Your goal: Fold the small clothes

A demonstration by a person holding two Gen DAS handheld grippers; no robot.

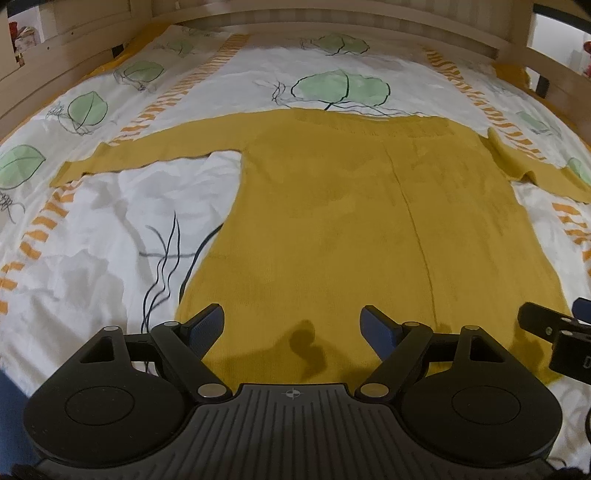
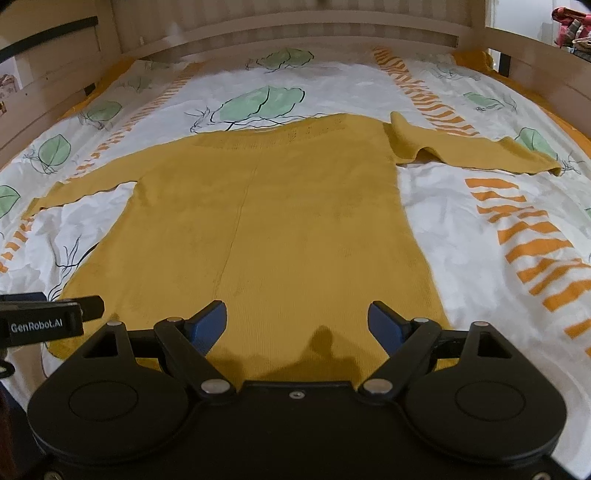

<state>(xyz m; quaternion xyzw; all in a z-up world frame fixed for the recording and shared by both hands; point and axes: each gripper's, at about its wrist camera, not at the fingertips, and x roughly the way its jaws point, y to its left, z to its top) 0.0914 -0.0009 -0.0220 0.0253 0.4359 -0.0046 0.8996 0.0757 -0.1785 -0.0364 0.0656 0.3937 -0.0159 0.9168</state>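
Observation:
A mustard-yellow knitted sweater [image 1: 351, 206] [image 2: 280, 221] lies flat on the bed, hem nearest me, neck at the far end, both sleeves spread out sideways. The right sleeve [image 2: 472, 147] has a small raised fold near the shoulder. My left gripper [image 1: 291, 325] hovers open over the hem's left part, nothing between its blue pads. Over the hem's right part my right gripper [image 2: 297, 321] is open too, and empty. Each gripper shows at the edge of the other's view: the right gripper [image 1: 554, 332] and the left gripper [image 2: 48, 317].
The sweater rests on a white duvet [image 1: 110, 221] [image 2: 480, 229] printed with green leaves and orange stripes. A pale wooden bed frame [image 1: 295, 22] [image 2: 295, 33] runs along the far end and both sides. Cluttered shelves [image 2: 572, 26] show at the top right.

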